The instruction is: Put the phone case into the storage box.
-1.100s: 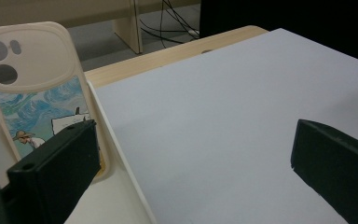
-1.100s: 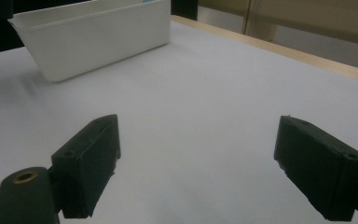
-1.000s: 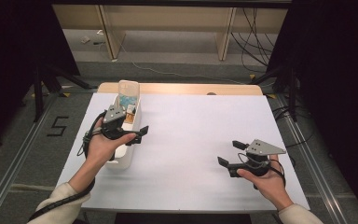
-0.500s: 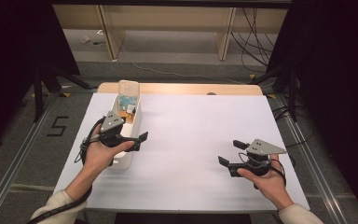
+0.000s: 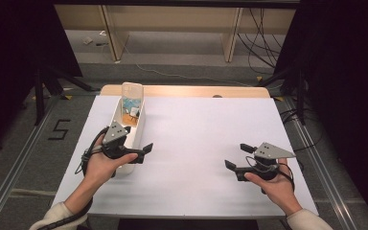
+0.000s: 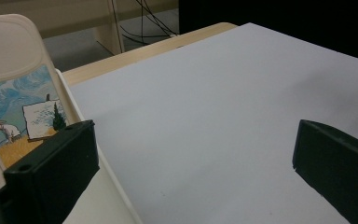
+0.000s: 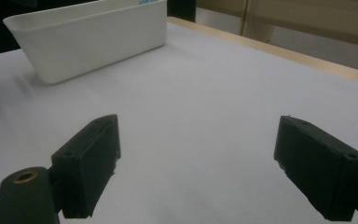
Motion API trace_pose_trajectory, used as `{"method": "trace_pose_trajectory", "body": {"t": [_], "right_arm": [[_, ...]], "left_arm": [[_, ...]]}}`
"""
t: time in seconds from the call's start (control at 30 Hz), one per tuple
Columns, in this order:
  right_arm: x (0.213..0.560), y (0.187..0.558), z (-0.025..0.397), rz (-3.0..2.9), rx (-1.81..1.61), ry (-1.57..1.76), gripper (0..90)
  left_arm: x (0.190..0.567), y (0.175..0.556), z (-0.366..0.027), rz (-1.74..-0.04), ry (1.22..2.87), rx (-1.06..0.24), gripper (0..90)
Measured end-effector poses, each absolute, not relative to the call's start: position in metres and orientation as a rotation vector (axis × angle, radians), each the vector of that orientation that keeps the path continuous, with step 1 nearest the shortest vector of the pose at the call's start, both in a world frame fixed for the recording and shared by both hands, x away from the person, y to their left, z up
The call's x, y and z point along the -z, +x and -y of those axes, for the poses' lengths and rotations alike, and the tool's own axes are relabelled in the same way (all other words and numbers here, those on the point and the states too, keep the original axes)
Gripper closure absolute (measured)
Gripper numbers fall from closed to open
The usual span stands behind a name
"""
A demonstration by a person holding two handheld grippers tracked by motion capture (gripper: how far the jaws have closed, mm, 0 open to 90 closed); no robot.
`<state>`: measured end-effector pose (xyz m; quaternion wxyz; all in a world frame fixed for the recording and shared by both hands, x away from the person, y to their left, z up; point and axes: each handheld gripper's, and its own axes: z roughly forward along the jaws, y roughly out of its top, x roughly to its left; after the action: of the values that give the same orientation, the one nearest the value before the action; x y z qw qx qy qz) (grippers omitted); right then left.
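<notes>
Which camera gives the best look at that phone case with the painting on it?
The left gripper view: the phone case is close there, and its picture of a painter at an easel is plain to see. The high view shows the case small, standing in the white bin. The right gripper view shows the bin's outer wall.
</notes>
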<state>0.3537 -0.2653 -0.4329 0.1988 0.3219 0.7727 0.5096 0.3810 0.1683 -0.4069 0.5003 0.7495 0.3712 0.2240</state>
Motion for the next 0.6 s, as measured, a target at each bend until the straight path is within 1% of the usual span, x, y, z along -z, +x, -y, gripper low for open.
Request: {"method": "trace_pose_trajectory", "body": {"t": [0.6], "right_arm": [[0.4326, 0.3540, 0.2664, -2.162, -1.423, 0.899, 15.4]], "left_arm": [[0.4143, 0.3707, -0.1731, -0.866, 1.822, -0.541, 0.0]]}}
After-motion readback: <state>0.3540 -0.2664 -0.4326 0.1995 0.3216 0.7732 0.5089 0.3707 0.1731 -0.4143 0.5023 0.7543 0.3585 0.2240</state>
